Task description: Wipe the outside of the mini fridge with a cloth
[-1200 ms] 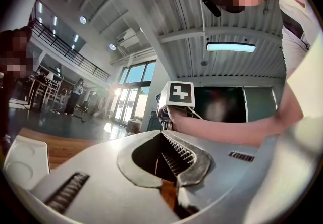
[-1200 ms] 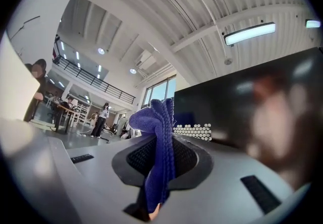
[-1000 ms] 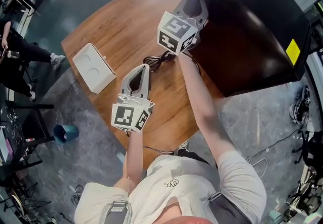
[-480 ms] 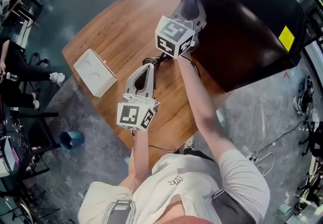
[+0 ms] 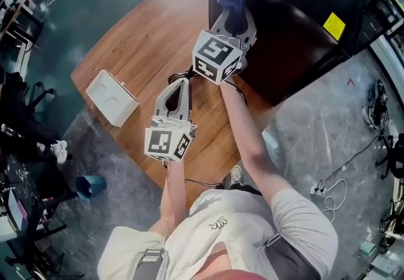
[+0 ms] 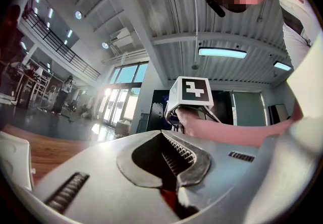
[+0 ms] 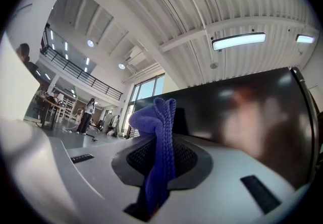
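The head view is evenly lit from above and fairly sharp, with a pale glare at the far edge of the wooden table (image 5: 145,33) and a soft sheen on the glossy black mini fridge (image 5: 297,39). Both gripper views are round fisheye pictures with black corners and strongly bent lines near the rim, lit by ceiling strip lights (image 6: 222,52) and bright windows (image 6: 126,74). In the right gripper view the blue cloth (image 7: 159,147) is crisp, while the fridge's side carries a blurred, smeared reflection.
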Demonstrator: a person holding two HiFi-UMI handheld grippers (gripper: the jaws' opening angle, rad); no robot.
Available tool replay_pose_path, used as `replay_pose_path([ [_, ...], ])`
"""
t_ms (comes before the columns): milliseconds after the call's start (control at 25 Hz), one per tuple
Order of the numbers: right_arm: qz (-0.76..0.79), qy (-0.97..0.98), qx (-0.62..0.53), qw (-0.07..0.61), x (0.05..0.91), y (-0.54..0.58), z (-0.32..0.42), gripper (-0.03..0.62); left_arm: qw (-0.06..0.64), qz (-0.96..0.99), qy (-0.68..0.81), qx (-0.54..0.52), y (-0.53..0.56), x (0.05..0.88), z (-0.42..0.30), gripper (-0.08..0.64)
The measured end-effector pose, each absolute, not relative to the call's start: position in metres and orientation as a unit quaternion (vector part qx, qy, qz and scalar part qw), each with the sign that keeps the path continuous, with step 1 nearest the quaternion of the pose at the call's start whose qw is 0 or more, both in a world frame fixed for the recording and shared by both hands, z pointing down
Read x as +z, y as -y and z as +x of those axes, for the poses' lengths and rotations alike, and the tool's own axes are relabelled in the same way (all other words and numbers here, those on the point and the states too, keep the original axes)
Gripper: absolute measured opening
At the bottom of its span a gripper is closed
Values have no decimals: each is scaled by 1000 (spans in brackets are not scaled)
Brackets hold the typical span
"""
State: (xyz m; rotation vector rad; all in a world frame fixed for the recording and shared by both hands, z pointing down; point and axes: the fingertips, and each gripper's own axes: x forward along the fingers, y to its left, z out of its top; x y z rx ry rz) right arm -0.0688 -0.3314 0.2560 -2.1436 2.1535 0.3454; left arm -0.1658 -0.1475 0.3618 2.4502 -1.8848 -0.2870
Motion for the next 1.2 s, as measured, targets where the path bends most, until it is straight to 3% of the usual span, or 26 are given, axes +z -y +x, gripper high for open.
replay_pose_path([
  [840,-748,-649,131,40,253,234,86,61,-17,827,554,-92,129,326,-90,5],
  [1200,-748,-653,116,36,255,216,115,61,-17,832,548,-87,123,323,-77,5],
])
